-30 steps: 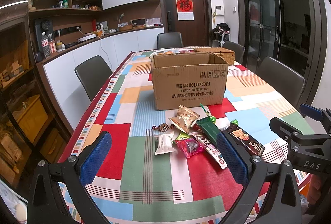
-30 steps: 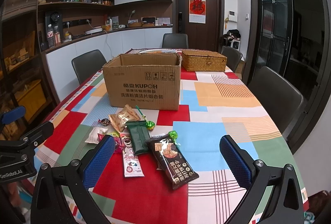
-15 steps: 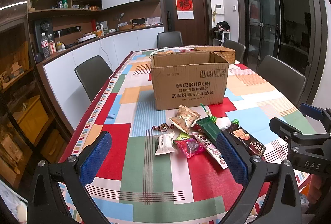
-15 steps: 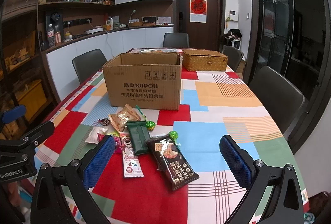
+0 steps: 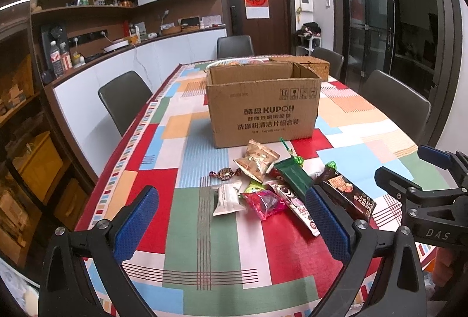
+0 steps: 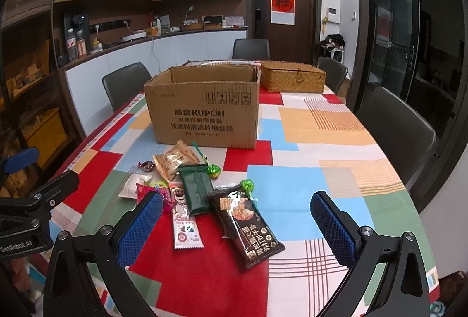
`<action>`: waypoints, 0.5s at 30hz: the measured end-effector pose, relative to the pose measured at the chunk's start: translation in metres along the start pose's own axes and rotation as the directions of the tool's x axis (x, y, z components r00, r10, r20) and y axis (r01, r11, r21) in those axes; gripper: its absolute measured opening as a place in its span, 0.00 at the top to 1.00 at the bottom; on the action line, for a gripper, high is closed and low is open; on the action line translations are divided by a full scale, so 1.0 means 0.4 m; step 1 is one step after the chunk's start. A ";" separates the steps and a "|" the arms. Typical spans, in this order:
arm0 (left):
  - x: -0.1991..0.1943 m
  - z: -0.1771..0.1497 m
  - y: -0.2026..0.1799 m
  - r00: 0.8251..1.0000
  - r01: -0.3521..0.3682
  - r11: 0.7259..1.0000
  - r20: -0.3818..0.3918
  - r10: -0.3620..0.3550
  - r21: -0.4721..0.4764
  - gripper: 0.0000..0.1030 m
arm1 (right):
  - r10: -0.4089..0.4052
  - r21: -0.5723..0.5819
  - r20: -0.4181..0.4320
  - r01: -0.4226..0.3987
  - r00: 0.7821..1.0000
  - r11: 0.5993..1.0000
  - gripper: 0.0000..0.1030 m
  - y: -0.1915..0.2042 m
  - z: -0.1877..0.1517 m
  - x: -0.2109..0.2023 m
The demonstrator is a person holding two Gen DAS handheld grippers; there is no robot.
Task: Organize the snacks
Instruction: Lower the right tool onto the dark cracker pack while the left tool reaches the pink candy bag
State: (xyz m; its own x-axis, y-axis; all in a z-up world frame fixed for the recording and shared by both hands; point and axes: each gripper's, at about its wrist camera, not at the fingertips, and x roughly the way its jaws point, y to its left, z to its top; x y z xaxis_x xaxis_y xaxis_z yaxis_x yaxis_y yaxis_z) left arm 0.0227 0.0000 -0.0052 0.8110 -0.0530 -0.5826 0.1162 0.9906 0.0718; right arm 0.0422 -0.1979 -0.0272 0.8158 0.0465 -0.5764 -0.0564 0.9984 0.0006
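A pile of snack packets lies on the patchwork tablecloth in front of an open cardboard box [image 5: 263, 109] [image 6: 204, 115]. Among them are a dark brown biscuit pack [image 6: 245, 226] [image 5: 348, 194], a dark green pack [image 6: 196, 188] [image 5: 292, 173], a white-and-pink pack [image 6: 184, 223], a tan pack [image 5: 257, 160] [image 6: 174, 160], a white pack [image 5: 228, 198] and a pink pack [image 5: 263, 201]. My left gripper [image 5: 231, 225] is open, held above the near table edge short of the pile. My right gripper [image 6: 237, 227] is open too, with the brown pack seen between its fingers, untouched.
A woven lidded basket [image 6: 292, 75] stands behind the box at the right. Grey chairs [image 5: 124, 94] [image 6: 397, 127] line both long sides of the table. Cabinets and a counter [image 5: 117, 53] run along the left wall.
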 end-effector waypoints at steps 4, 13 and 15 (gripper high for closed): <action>0.030 0.001 -0.006 0.999 0.030 0.999 -0.040 -0.029 0.017 0.12 | 0.019 -0.001 -0.032 -0.019 0.999 1.000 0.02 -0.003 0.001 0.022; 0.121 0.000 -0.030 0.984 0.108 0.993 -0.148 -0.100 0.049 0.22 | 0.061 0.026 -0.147 -0.058 0.987 0.998 0.11 -0.018 -0.009 0.116; 0.144 -0.002 -0.036 0.977 0.128 0.990 -0.177 -0.116 0.058 0.24 | 0.067 0.034 -0.172 -0.063 0.983 0.997 0.12 -0.021 -0.014 0.136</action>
State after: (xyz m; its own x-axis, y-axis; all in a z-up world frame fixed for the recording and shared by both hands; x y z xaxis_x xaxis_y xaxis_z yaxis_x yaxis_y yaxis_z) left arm 0.0673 -0.0171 -0.0406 0.6777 -0.1440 -0.7211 0.2516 0.9669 0.0433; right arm 0.0839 -0.2041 -0.0633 0.6987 0.1075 -0.7073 -0.0878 0.9941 0.0643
